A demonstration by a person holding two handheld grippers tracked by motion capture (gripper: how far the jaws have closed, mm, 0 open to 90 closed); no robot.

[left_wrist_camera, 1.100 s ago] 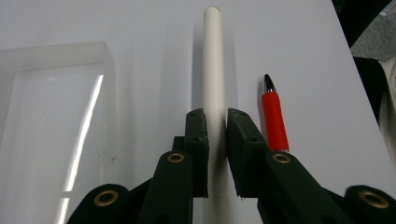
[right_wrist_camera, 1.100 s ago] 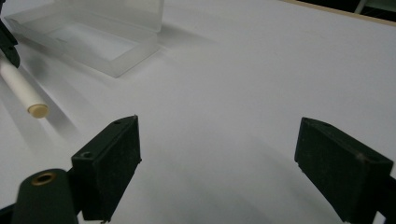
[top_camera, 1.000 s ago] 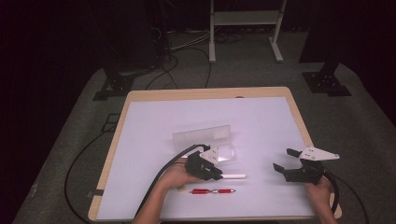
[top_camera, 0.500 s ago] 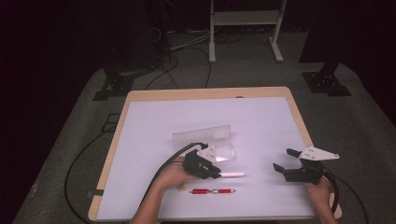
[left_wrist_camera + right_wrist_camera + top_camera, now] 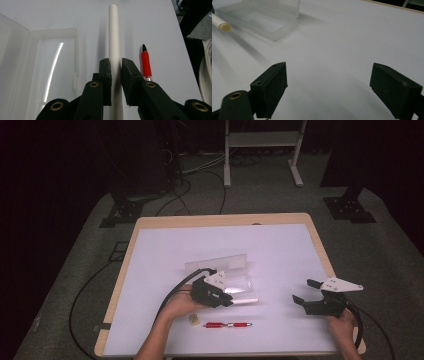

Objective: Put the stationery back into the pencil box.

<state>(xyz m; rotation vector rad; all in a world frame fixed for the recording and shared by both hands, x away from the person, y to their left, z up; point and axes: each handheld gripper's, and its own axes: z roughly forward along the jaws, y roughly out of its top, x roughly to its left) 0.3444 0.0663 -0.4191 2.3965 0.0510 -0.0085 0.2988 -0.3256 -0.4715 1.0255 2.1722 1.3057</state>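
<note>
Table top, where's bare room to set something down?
The table is bare beyond the clear case and between the white pen and the right tool. Crowded: the left tool, red pen and a small tan piece.

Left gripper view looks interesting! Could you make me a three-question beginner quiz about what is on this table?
1. True or false: the left gripper has its jaws closed on the white pen.
2. Which lies nearest the white pen on the side away from the clear case? A) red pen B) scissors C) cup
3. Fill in: the right gripper has its jaws wide ____ and holds nothing.

Key: 1 true; 2 A; 3 open.
</note>
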